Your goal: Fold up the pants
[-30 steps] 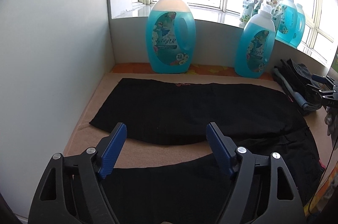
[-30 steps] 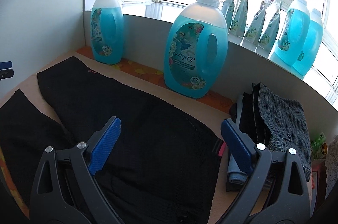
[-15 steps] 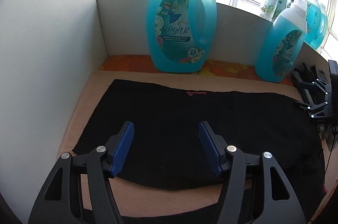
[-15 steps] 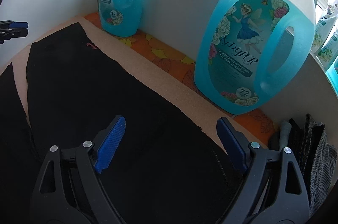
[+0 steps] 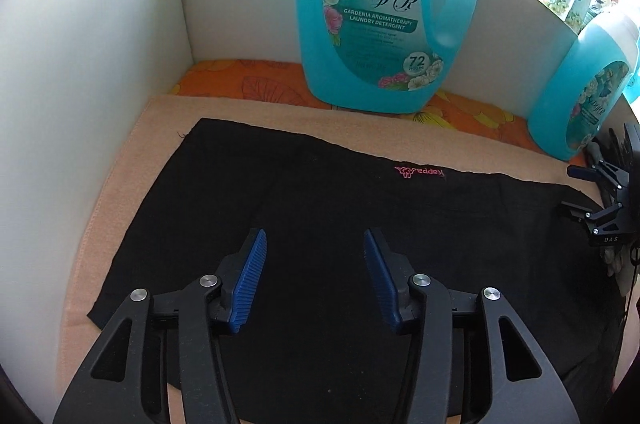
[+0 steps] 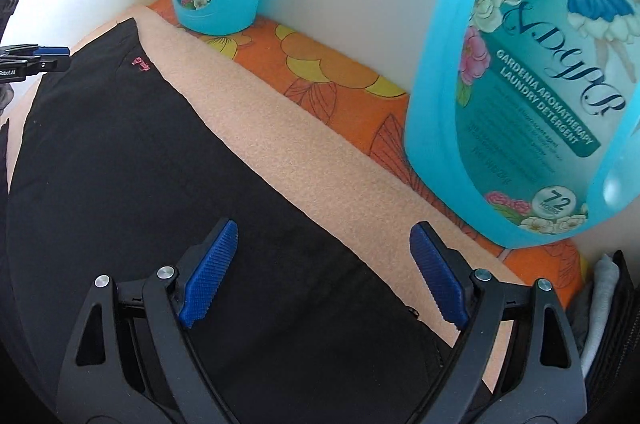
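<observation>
Black pants with a small pink logo lie flat on a beige mat. My left gripper is open and empty, low over the far pant leg near its left end. My right gripper is open and empty, over the same leg's far edge near the right end. The right gripper also shows at the right edge of the left wrist view. The left gripper shows at the left edge of the right wrist view.
Two big blue detergent bottles stand on an orange flowered cloth against the white back wall. A white wall closes the left side. Folded dark and grey clothes are stacked at the right.
Both grippers have moved forward and down toward the far pant leg and the bottles. Both stayed open and empty. The pants have not moved.
</observation>
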Available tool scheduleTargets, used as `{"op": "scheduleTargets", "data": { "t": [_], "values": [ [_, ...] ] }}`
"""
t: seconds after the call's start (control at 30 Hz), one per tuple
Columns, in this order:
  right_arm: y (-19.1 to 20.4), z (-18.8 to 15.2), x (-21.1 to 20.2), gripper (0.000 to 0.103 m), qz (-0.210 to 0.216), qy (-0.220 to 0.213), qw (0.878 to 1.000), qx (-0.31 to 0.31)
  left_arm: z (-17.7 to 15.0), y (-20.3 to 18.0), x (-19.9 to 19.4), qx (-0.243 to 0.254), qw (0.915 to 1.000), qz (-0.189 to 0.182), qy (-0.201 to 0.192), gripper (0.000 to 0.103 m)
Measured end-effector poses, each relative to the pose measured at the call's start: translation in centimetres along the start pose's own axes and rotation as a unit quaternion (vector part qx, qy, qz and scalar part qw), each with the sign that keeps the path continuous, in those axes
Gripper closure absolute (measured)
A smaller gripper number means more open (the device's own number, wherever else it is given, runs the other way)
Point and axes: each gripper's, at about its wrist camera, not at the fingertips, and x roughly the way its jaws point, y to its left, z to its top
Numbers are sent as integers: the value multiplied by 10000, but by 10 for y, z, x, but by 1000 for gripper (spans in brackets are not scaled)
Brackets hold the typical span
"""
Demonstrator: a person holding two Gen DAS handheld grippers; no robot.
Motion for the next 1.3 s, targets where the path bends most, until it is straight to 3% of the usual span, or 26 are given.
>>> {"op": "scheduleTargets", "data": {
  "t": [0.13,0.17,0.23,0.3,0.33,0.37,0.43,0.57,0.63,0.93,1.2,1.3],
  "values": [
    [-4,-2,3,14,235,-50,9996,161,-1,5,11,-72,9999,-38,81,56],
    [-5,-3,3,17,350,-67,9991,213,-1,7,13,-106,9999,-42,85,56],
    [-1,-4,1,34,471,-98,9985,242,-2,11,16,-195,9997,-82,99,56],
    [6,-4,-1,40,378,-93,9991,149,-1,14,18,-269,9995,-106,131,56],
    [10,-4,-3,56,466,-80,9988,140,-1,16,18,-290,9994,-120,138,56],
    [13,-4,-5,64,453,-64,9989,116,-1,17,18,-308,9994,-114,142,56],
    [20,-4,-9,90,145,-45,9999,12,1,16,15,-328,9993,-114,104,56],
    [28,-6,-32,94,73,-254,9996,27,7,20,8,-458,9988,-152,35,53],
    [36,-7,-50,95,30,-429,9991,-20,11,21,4,-569,9982,-198,14,47],
    [102,-39,-125,97,8,-970,9944,-430,27,16,-20,-990,9920,-784,23,40],
    [160,-72,-155,97,189,-945,9924,-765,30,-16,-32,-1045,9870,-1204,180,34],
    [178,-88,-158,98,217,-897,9908,-993,29,-29,-31,-944,9882,-1181,262,29]
  ]
}}
